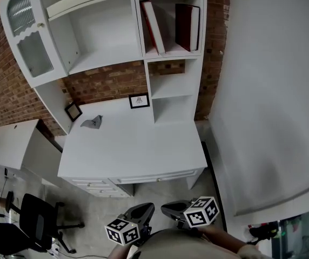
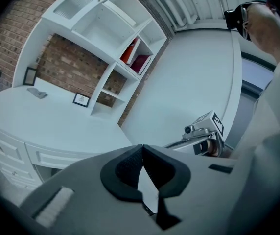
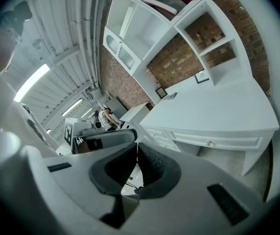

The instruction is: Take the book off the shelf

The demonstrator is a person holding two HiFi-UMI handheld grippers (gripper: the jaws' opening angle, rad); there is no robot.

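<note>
Two books stand in the upper right compartment of the white shelf unit (image 1: 204, 15): a red and white book (image 1: 153, 28) that leans left, and a dark red book (image 1: 187, 26) upright beside it. In the left gripper view the books show small as a red book (image 2: 130, 53) and a dark red book (image 2: 141, 62). Both grippers hang low in front of the desk, far from the shelf. My left gripper (image 1: 145, 209) (image 2: 142, 148) is shut with nothing in it. My right gripper (image 1: 169, 207) (image 3: 136, 146) is shut and empty too.
The white desk (image 1: 138, 150) has drawers (image 1: 122, 181) along its front. On it stand two small picture frames (image 1: 139, 101) (image 1: 73, 111) and a grey crumpled thing (image 1: 92, 122). A glass-door cabinet (image 1: 30, 36) is at upper left, a black office chair (image 1: 35, 215) at lower left, a white wall panel (image 1: 273, 90) at right.
</note>
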